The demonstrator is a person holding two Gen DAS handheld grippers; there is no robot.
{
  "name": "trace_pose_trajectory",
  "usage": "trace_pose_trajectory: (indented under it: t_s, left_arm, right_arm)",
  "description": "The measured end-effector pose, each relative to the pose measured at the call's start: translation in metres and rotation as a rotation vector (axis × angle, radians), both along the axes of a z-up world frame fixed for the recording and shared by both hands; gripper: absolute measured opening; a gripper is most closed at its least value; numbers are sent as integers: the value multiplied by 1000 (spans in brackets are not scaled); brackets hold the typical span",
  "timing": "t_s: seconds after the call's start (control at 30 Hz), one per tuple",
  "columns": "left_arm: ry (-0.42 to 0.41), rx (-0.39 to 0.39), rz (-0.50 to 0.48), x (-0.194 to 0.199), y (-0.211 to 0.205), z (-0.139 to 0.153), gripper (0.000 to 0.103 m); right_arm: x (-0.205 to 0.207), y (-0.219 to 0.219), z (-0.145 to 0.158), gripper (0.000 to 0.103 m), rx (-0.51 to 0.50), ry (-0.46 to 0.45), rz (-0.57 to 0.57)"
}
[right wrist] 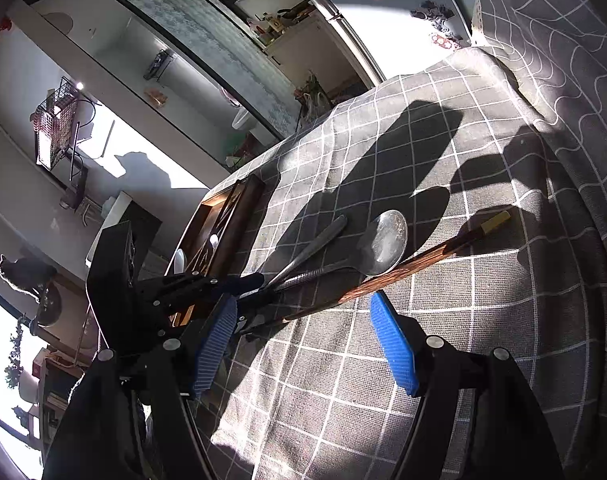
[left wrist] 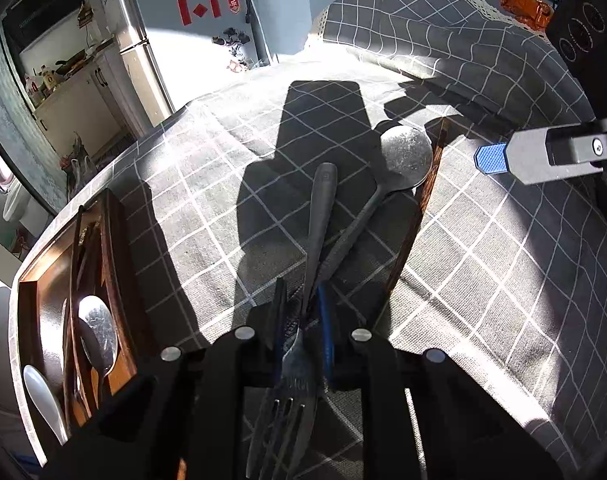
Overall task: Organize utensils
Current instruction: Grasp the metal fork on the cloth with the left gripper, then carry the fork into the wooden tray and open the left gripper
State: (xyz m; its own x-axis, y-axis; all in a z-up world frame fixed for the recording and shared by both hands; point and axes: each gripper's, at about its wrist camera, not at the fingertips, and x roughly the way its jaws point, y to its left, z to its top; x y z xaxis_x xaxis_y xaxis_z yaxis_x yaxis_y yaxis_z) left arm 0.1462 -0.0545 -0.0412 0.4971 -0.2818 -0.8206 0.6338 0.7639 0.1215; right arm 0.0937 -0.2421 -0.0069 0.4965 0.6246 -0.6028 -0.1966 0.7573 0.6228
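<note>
Sunlit grey checked cloth (left wrist: 483,280) covers the table, with a silver fridge (left wrist: 207,20) behind it bearing red paper cut-outs and small magnets; the characters on them are too small to read. No brand shows on any utensil.

Left gripper (left wrist: 303,320) is pressed together on the fork (left wrist: 299,380), pinching it near the neck, tines toward the camera and handle pointing out over the cloth. The fork's handle lies beside a metal spoon (left wrist: 403,160), whose bowl sits farther out, and a pair of wooden chopsticks (left wrist: 423,200) runs along the spoon's right side, touching its bowl edge.

Right gripper (right wrist: 307,340) is spread wide, blue pads (right wrist: 395,348) apart, hanging over bare cloth just short of the chopsticks and holding nothing.

At the table's left edge stands a wooden tray (left wrist: 31,292) holding a metal spoon (left wrist: 99,332), a white spoon (left wrist: 43,396) and dark chopsticks. Bare cloth lies between tray and fork, and more to the right of the chopsticks. At the far edge the cloth rises over a covered bulk (left wrist: 423,32).
</note>
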Motion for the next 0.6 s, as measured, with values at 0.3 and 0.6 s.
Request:
trace_pose_trajectory:
  t_s: [0.3,0.6]
  left_arm:
    - [-19,-111,53,-11,12,4,4]
    - [-62,-262,115,-20,32,25,4]
  right_arm:
    - [34,33,-26,70,139,116,-1]
    - [59,63,-49,49,235,237,-22]
